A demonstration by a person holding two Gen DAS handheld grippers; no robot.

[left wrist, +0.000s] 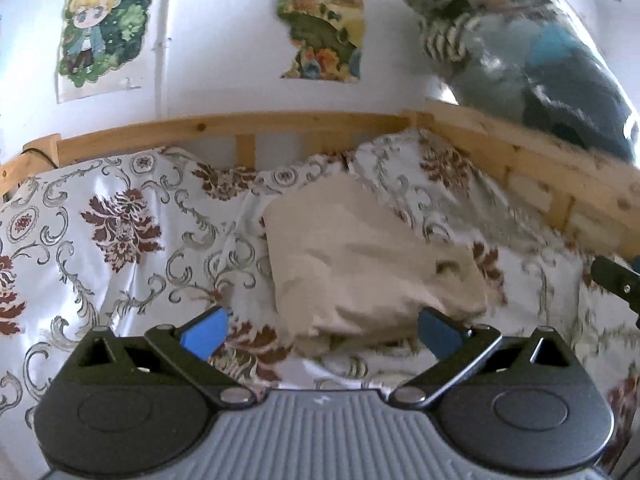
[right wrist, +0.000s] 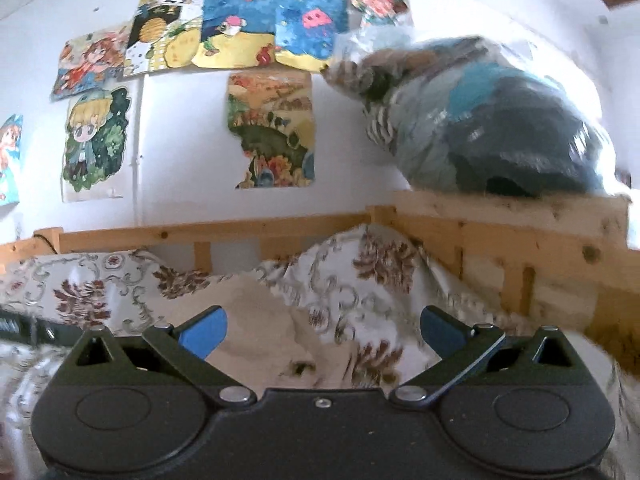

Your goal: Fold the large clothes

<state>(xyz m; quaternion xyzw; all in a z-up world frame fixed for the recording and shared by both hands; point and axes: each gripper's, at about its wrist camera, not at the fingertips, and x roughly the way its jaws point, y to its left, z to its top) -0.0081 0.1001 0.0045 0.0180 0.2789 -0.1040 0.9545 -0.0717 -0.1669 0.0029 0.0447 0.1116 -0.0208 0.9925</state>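
the folding step looks finished or paused: the cream, soft fabric garment lies as a rumpled bundle on the bed's white floral-patterned cover, near the far wooden bed rail. both grippers are released, jaws spread wide with nothing between them. the left gripper hovers just near of the bundle, which sits ahead and slightly right. the right gripper is above its near edge. next, i judge, calls for checking the fold or fetching another garment.
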